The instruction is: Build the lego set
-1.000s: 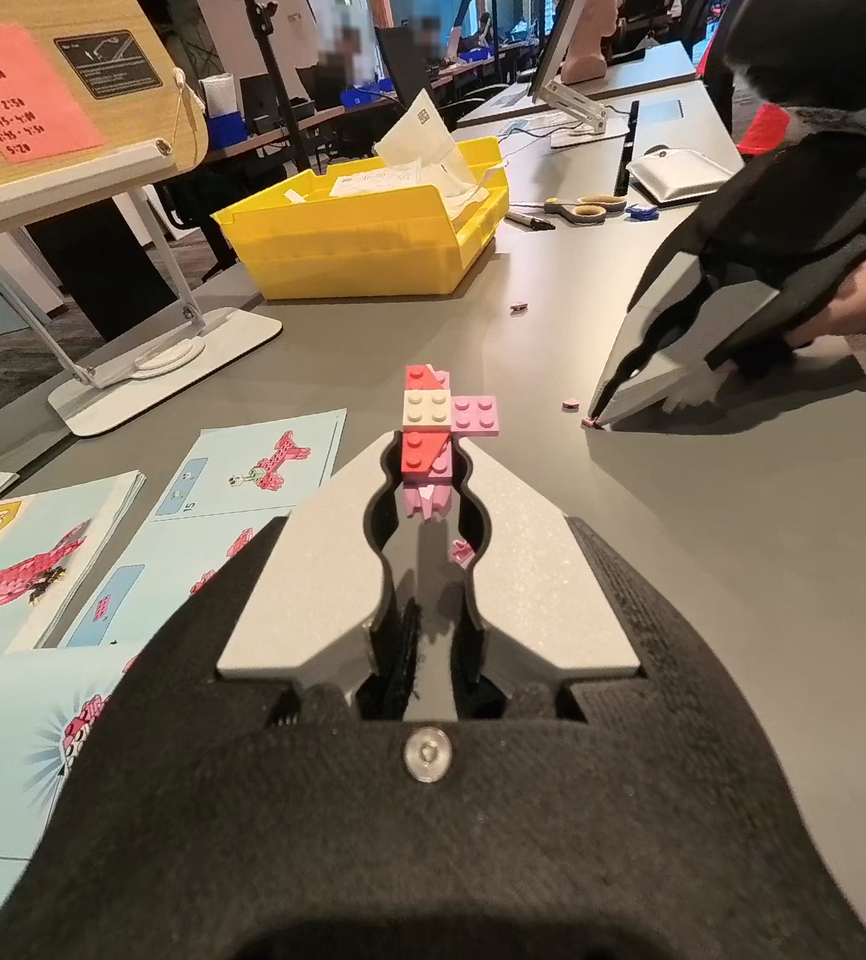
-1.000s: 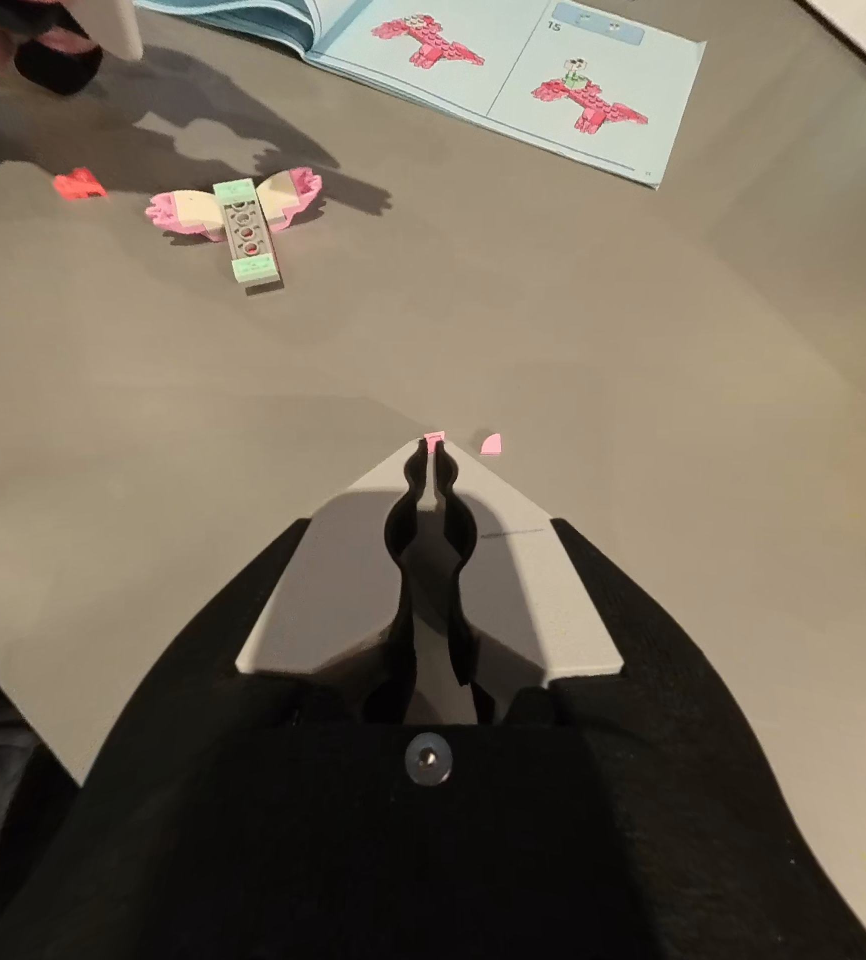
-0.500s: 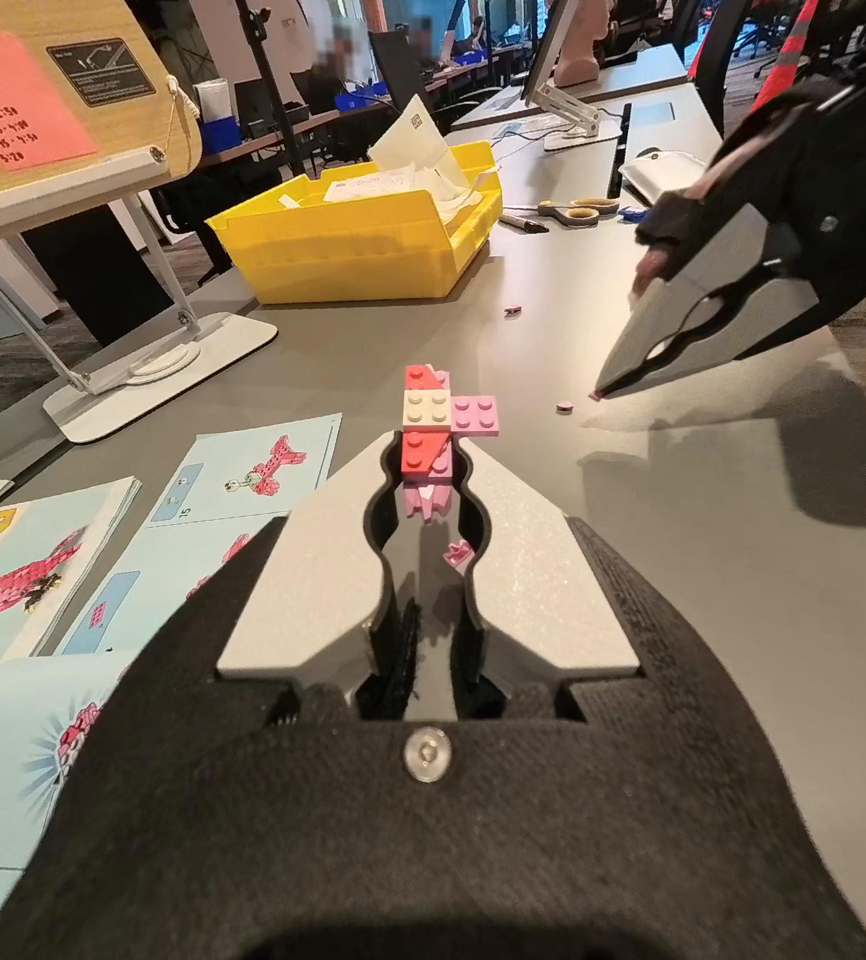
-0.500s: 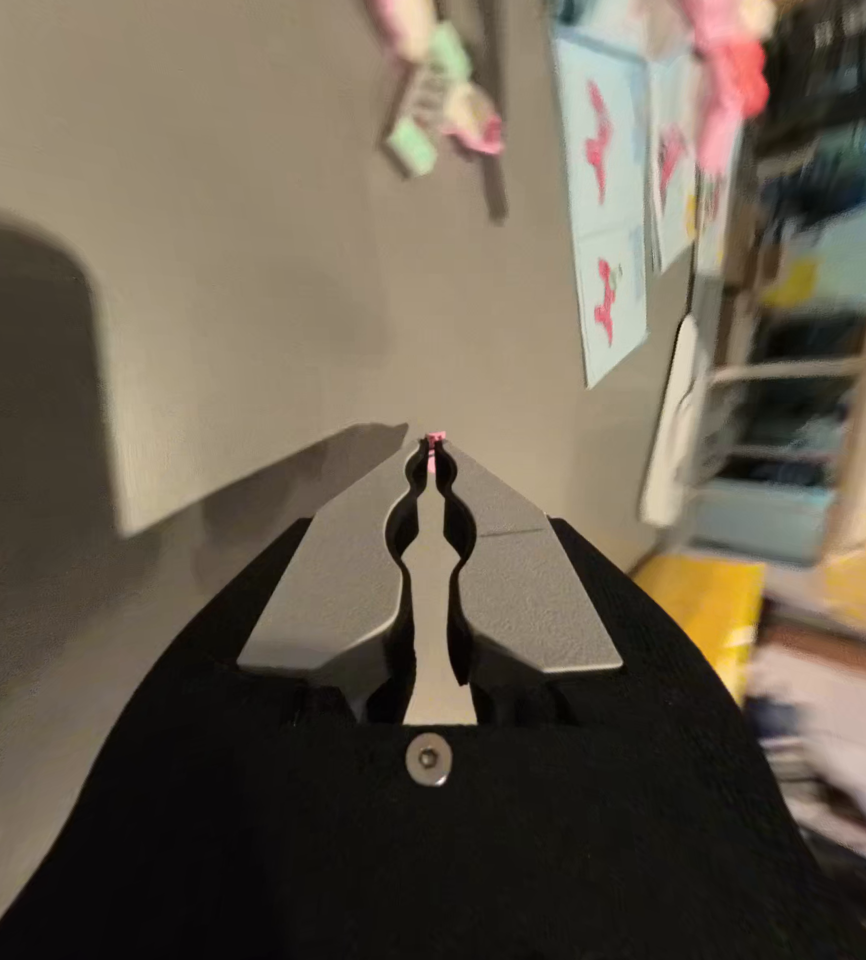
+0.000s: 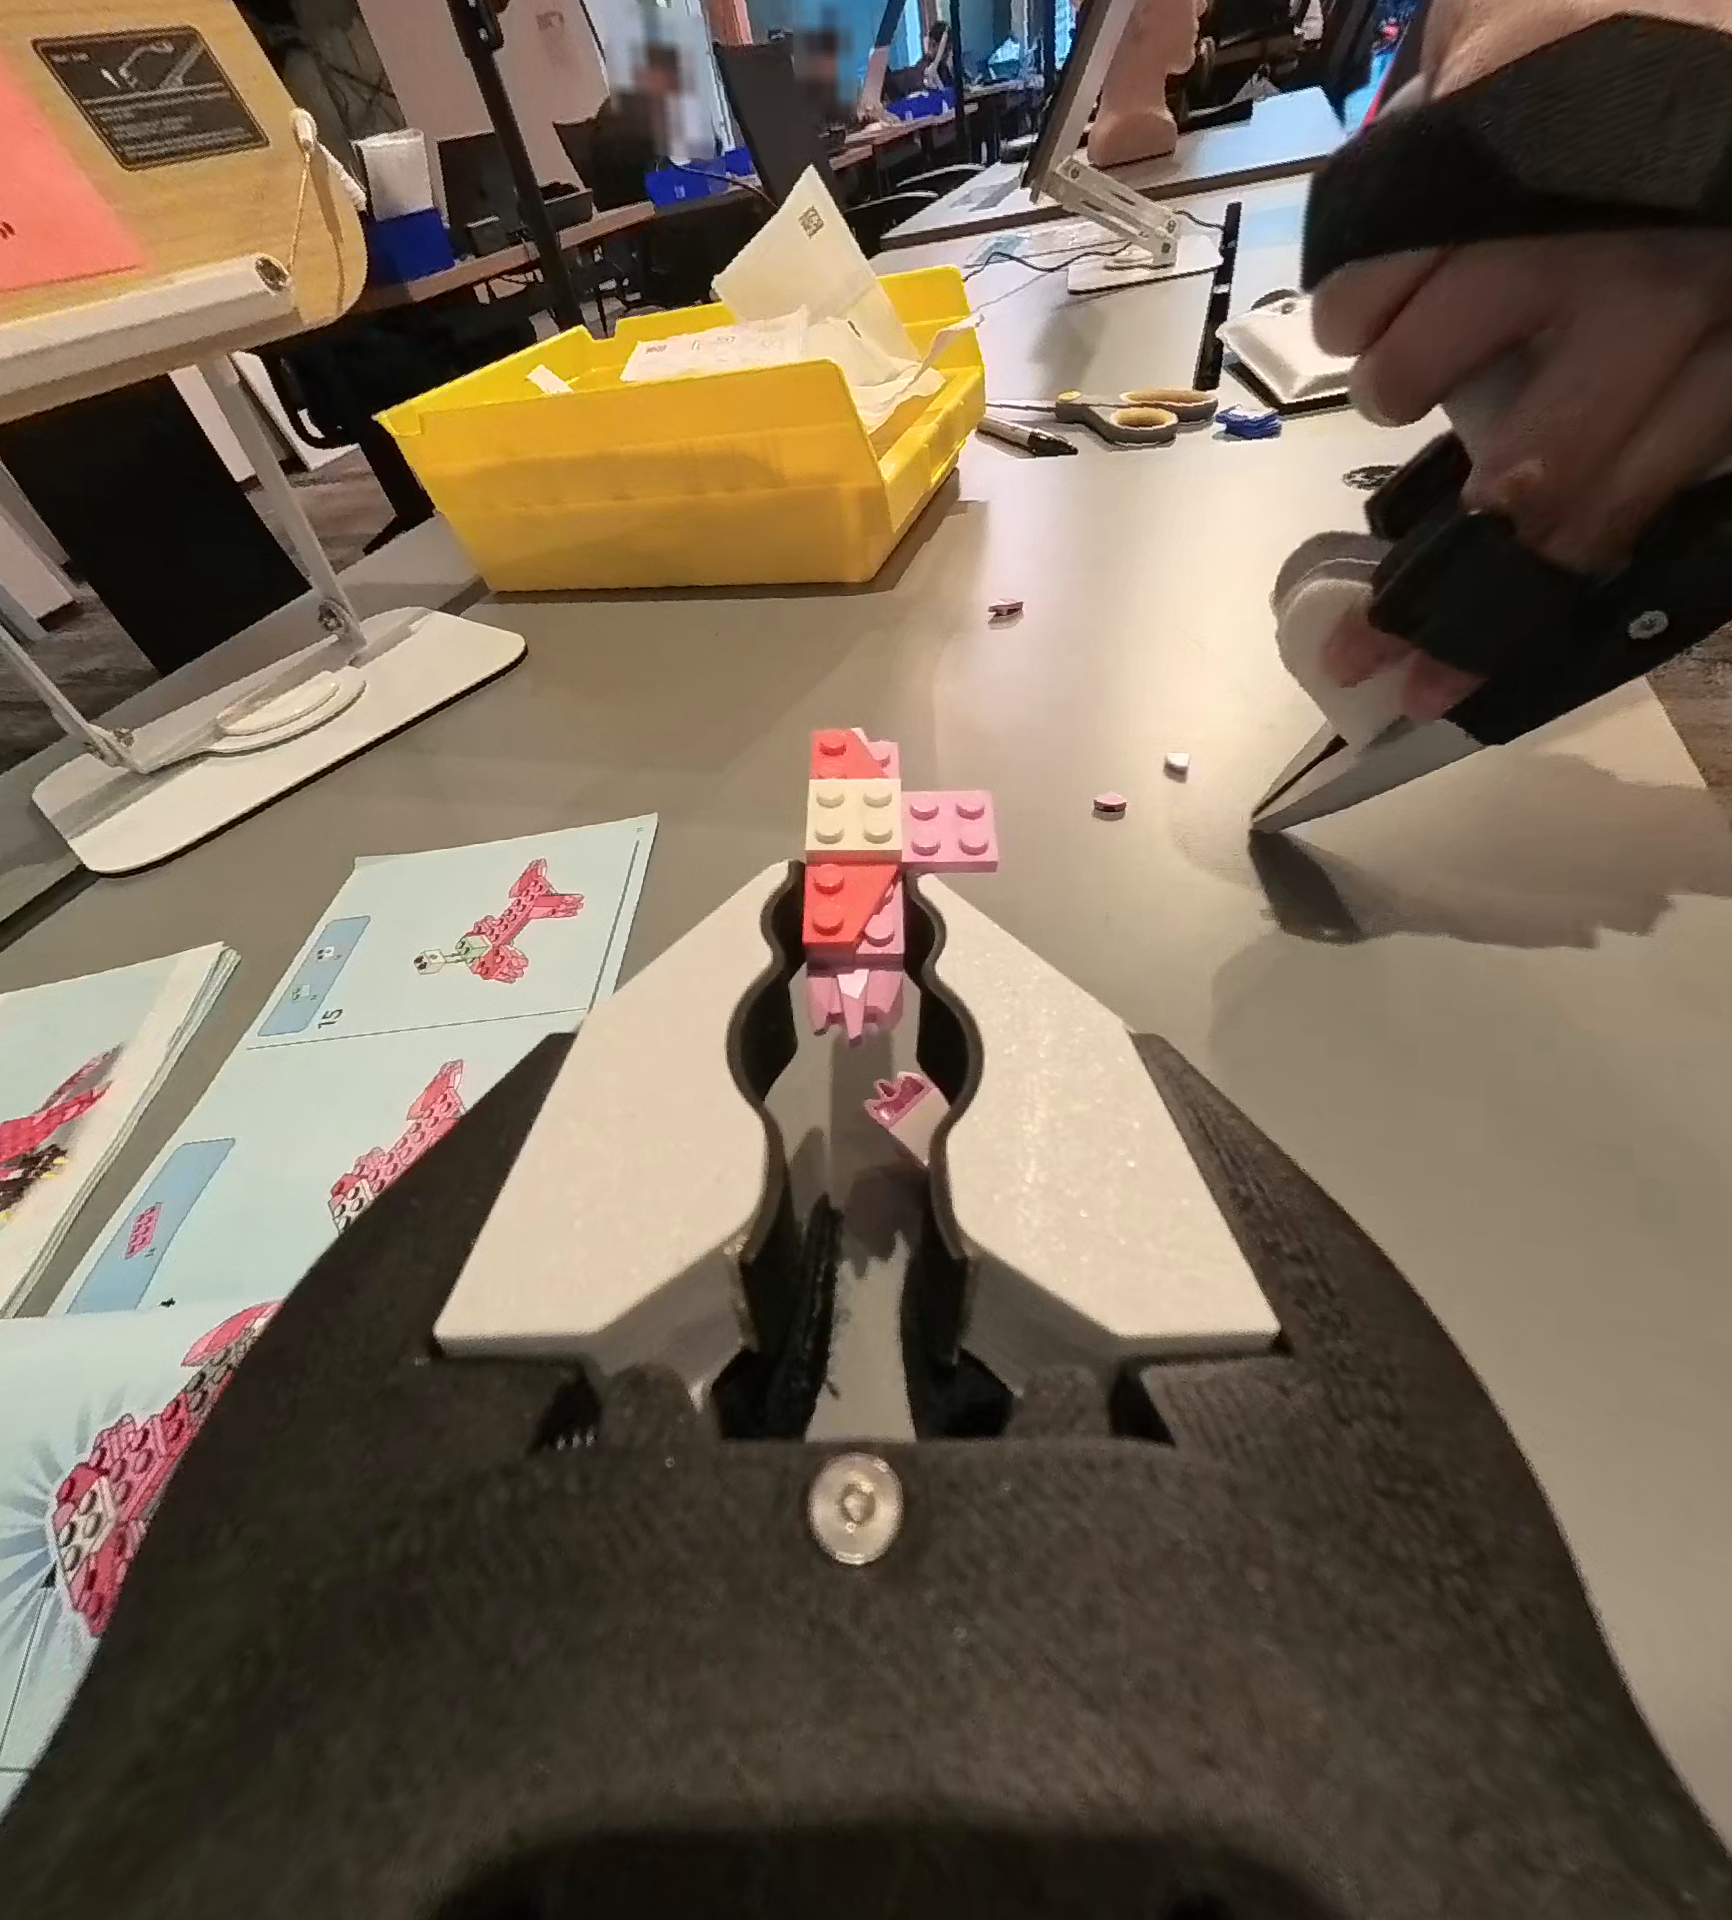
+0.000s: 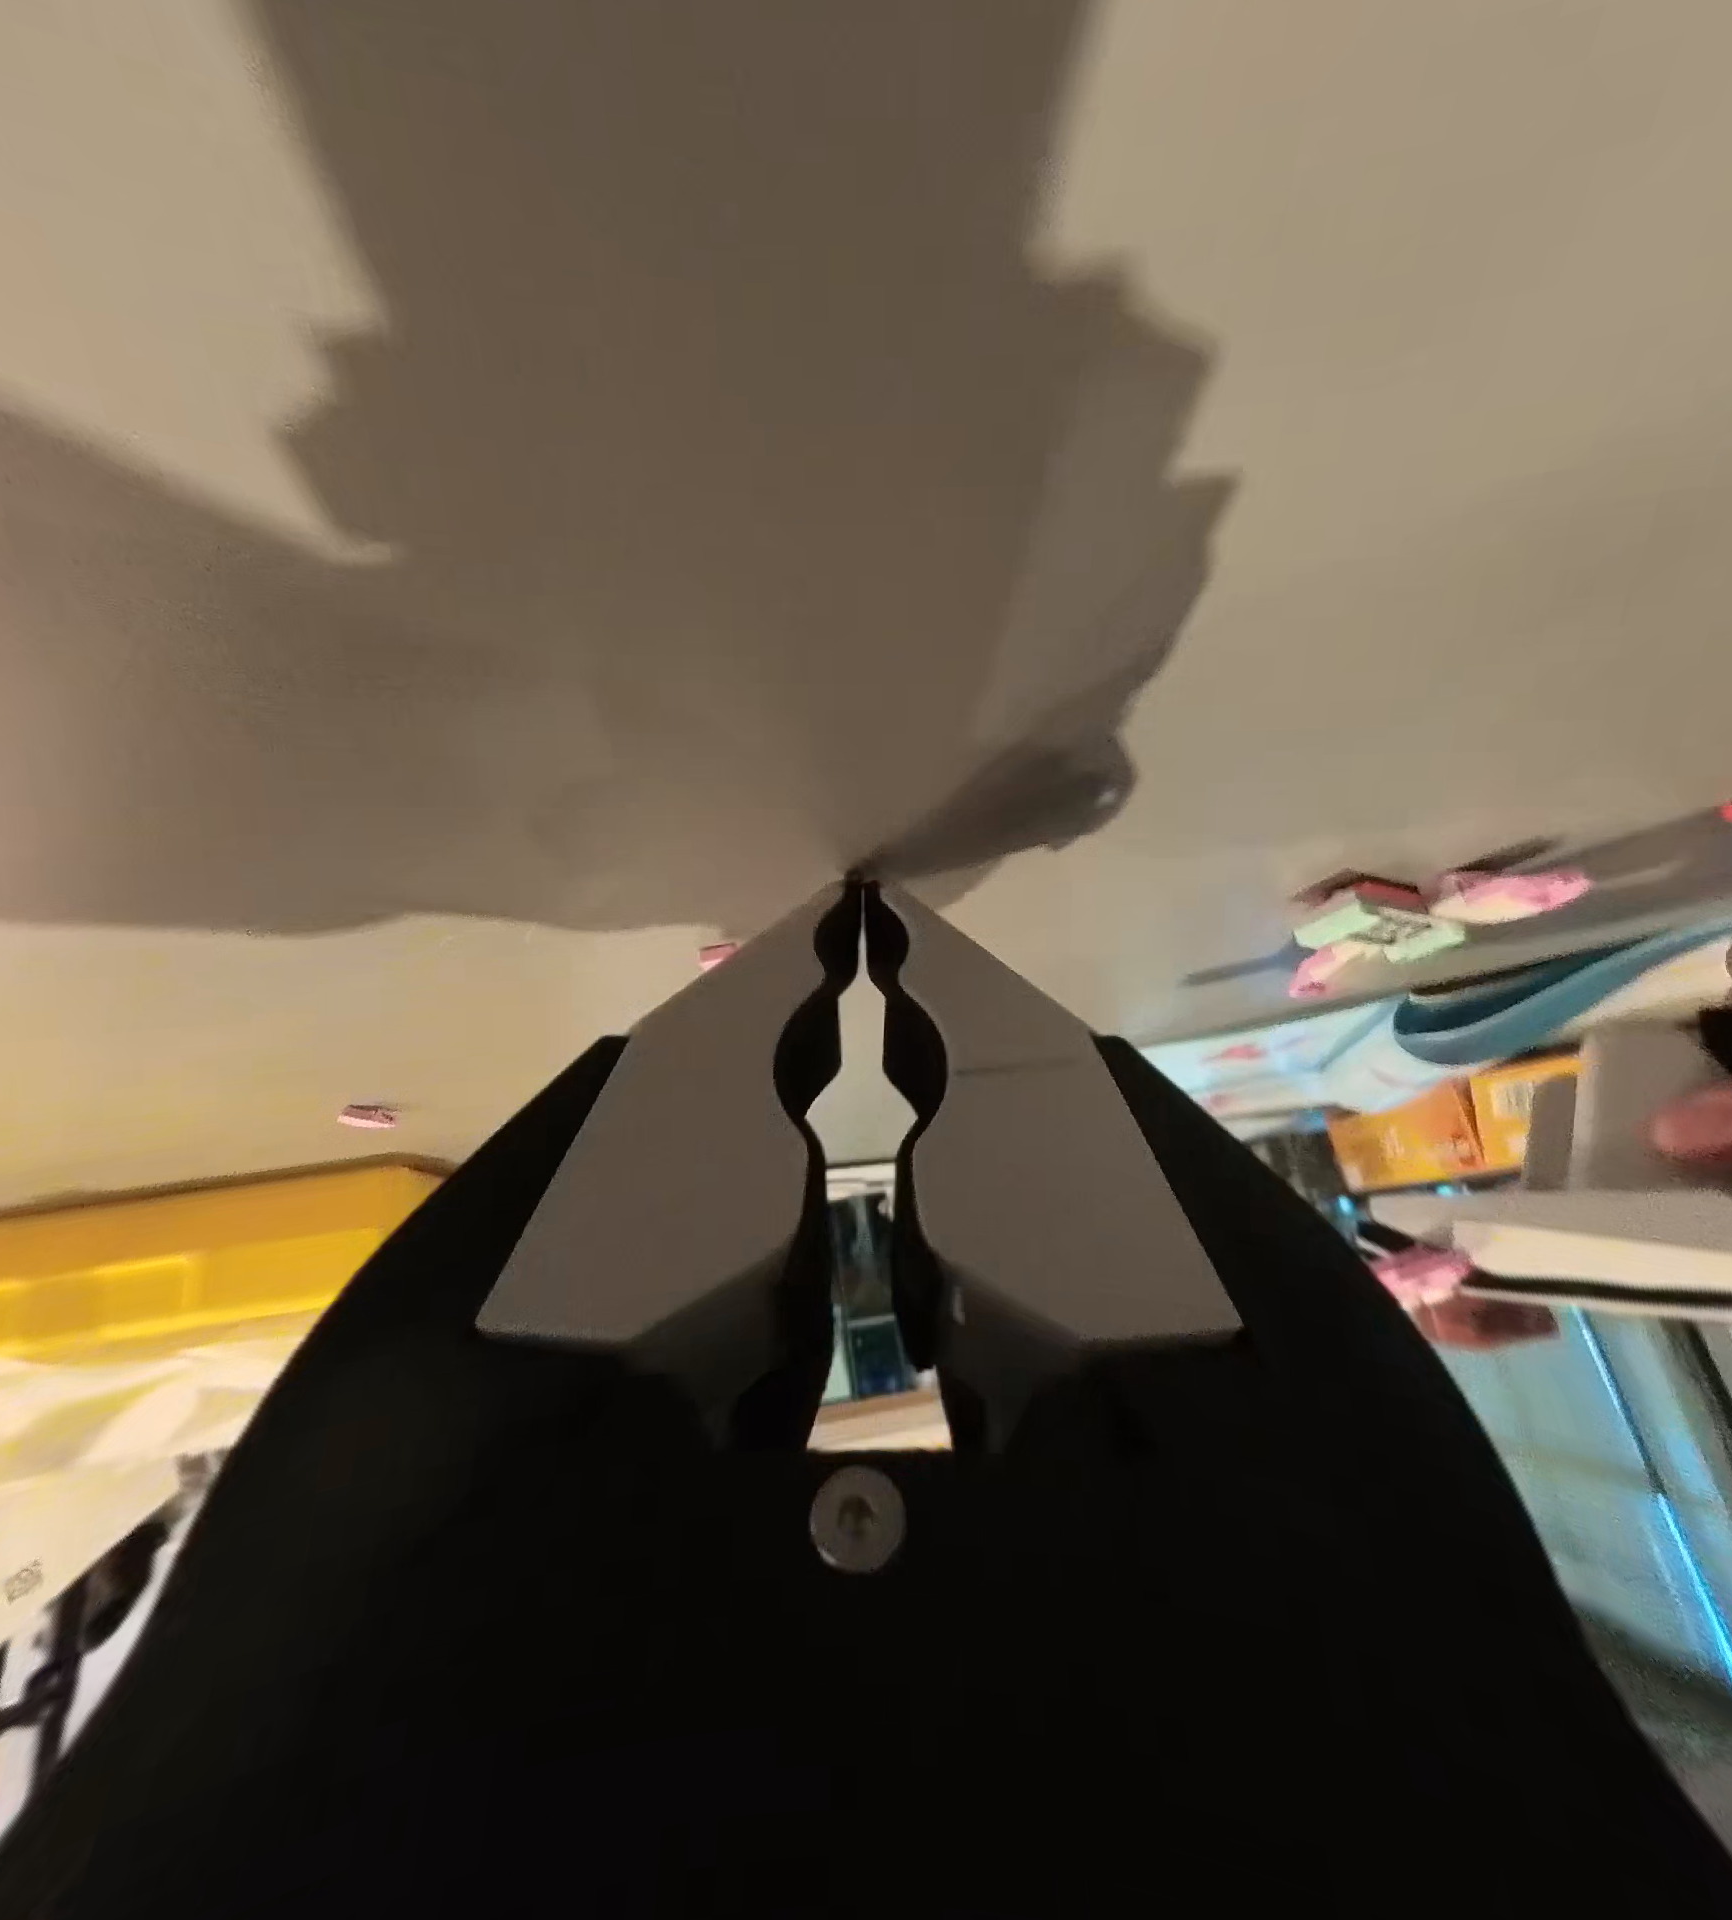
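L gripper (image 5: 854, 914): jaws closed on a partly built lego assembly (image 5: 867, 842), red, cream and pink plates stacked, held clear of the bench (image 5: 1361, 1143) over its middle. Grip is on the assembly's near end; a pink 2x2 plate sticks out to the right. A small pink piece (image 5: 898, 1103) shows between the finger bodies further back; cannot tell if it lies on the bench or is caught.

R gripper (image 5: 1267, 821): tips together, pointing down at the bench surface near its right edge, at or touching it. In the right wrist view (image 6: 862, 883) the view is rolled upside down and blurred; jaws appear fully closed, nothing visible between the tips. Cannot tell if a tiny piece is pinched.

Loose pcs: two small pink bits (image 5: 1111, 802) on the bench between the assembly and R gripper tips; another (image 5: 1004, 607) nearer the far edge.

Instruction booklet (image 5: 457, 935) open at bench left edge. Yellow bin (image 5: 696, 488) w/ paper bags toward the far left corner. Scissors (image 5: 1137, 407) and marker beyond it.
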